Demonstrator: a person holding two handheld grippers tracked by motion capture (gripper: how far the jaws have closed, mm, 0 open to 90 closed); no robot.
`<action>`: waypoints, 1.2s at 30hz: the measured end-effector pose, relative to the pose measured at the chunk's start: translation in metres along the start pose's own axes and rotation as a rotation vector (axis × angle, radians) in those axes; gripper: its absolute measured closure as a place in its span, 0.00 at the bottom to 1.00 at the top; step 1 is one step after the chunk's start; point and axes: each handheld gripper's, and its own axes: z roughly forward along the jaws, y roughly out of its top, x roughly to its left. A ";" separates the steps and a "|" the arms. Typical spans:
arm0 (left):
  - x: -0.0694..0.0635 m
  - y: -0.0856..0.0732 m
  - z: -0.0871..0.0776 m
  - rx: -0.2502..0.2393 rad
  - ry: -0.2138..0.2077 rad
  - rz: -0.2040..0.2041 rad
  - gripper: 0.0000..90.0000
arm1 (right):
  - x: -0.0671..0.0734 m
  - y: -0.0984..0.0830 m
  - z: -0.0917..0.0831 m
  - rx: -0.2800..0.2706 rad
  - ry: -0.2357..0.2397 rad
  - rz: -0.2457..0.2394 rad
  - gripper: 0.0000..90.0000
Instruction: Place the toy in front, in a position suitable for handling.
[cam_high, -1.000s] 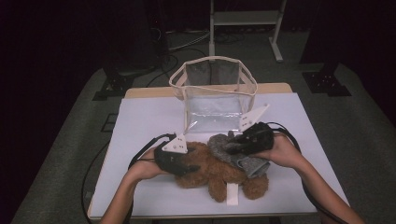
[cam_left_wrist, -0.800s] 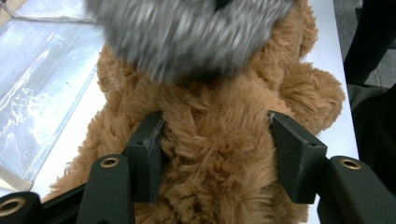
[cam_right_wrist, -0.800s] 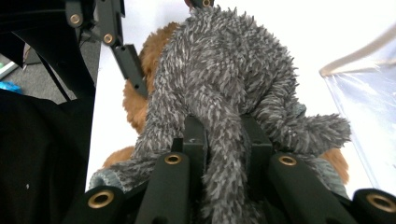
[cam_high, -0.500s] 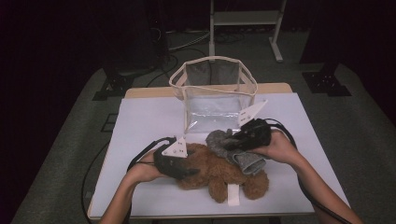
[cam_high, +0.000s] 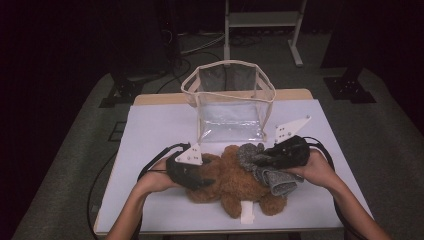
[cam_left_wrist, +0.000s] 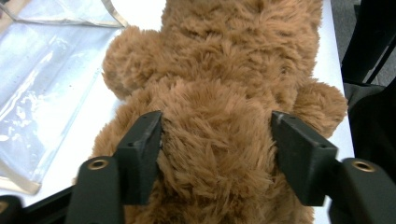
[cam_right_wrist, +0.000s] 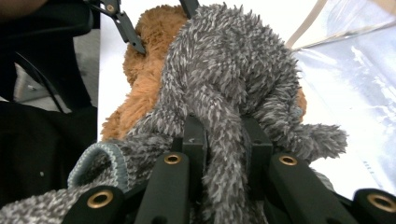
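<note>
The right gripper's fingers pinch a fold of the grey fuzzy sock — it drapes over the brown teddy bear. The left gripper's fingers, just opening, straddle the bear's body, which lies on the tabletop before a clear bag.

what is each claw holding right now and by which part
The right claw is shut on a fold of the grey fuzzy cloth. The left claw straddles the brown teddy bear at its body, jaws just opening; no firm grip shows.
</note>
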 end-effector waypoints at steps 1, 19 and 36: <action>0.000 -0.001 0.002 -0.007 0.007 -0.006 0.43 | 0.002 0.002 0.000 0.002 -0.006 -0.006 0.84; 0.007 -0.029 -0.022 0.015 0.047 -0.055 0.28 | -0.002 -0.007 -0.003 0.000 -0.026 0.019 0.84; -0.003 0.007 0.039 -0.057 -0.025 -0.062 0.44 | 0.004 -0.012 -0.021 0.063 -0.151 -0.005 0.83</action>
